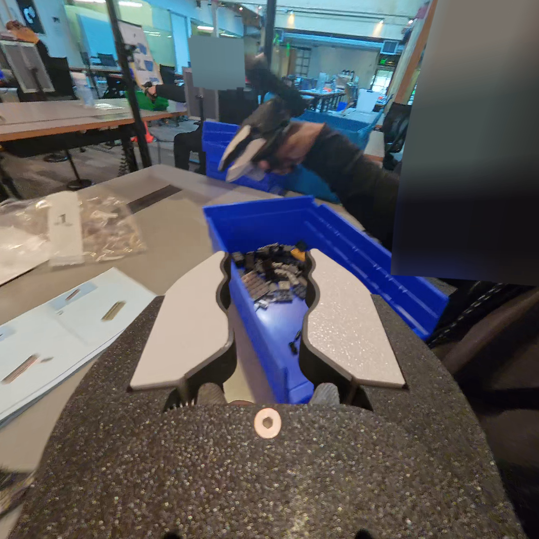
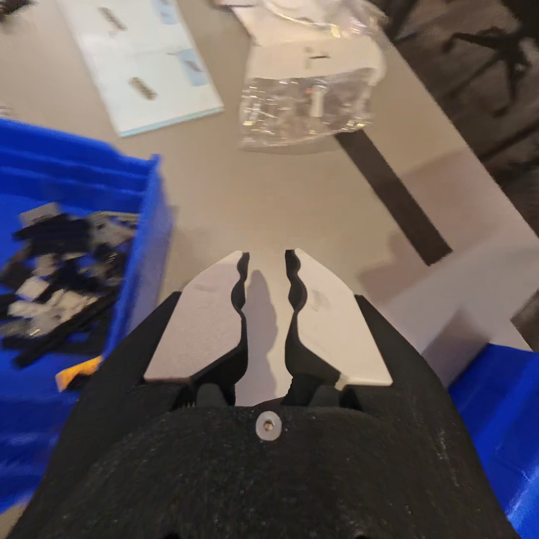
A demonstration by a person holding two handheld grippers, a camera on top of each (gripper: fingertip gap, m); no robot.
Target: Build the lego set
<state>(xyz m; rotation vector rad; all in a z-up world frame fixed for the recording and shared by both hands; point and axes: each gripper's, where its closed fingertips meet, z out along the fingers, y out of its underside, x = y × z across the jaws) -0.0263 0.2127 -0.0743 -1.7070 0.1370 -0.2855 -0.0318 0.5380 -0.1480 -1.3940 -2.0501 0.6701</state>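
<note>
The open blue plastic bin point(image 1: 294, 221) of small dark building pieces point(image 1: 271, 274) sat on the beige worktop point(image 2: 262, 189), its long axis running away from the left tongs point(image 1: 268, 259) — these stood apart, hovering nearest, gripping nothing. The right tongs point(image 2: 267, 253) hung beside the bin, parted and bare. Beyond lay a clear plastic bag point(image 2: 306, 108) and a pale booklet point(image 2: 145, 64).
</note>
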